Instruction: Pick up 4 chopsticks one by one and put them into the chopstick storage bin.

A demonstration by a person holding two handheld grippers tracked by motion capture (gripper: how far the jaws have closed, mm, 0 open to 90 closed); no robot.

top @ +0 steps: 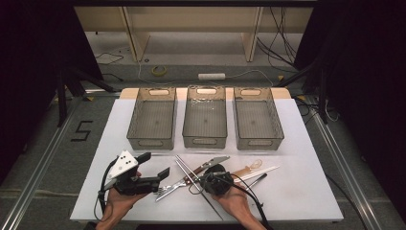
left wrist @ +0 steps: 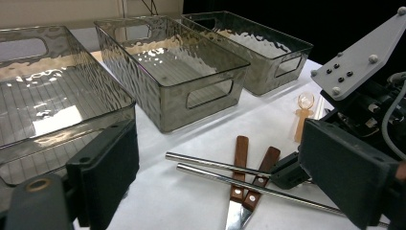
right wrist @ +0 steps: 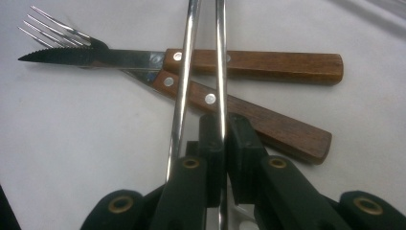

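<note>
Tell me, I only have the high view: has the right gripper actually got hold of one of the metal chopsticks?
Observer: Yes. In the right gripper view, the right gripper is shut on one metal chopstick, which sits between its pads.
Operator: And the second one?
Observer: The other chopstick runs just beside the jaws, outside them.
Operator: What is underneath?
Observer: Both chopsticks cross the wooden handles of a knife and a fork. The knife's blade is serrated.
</note>
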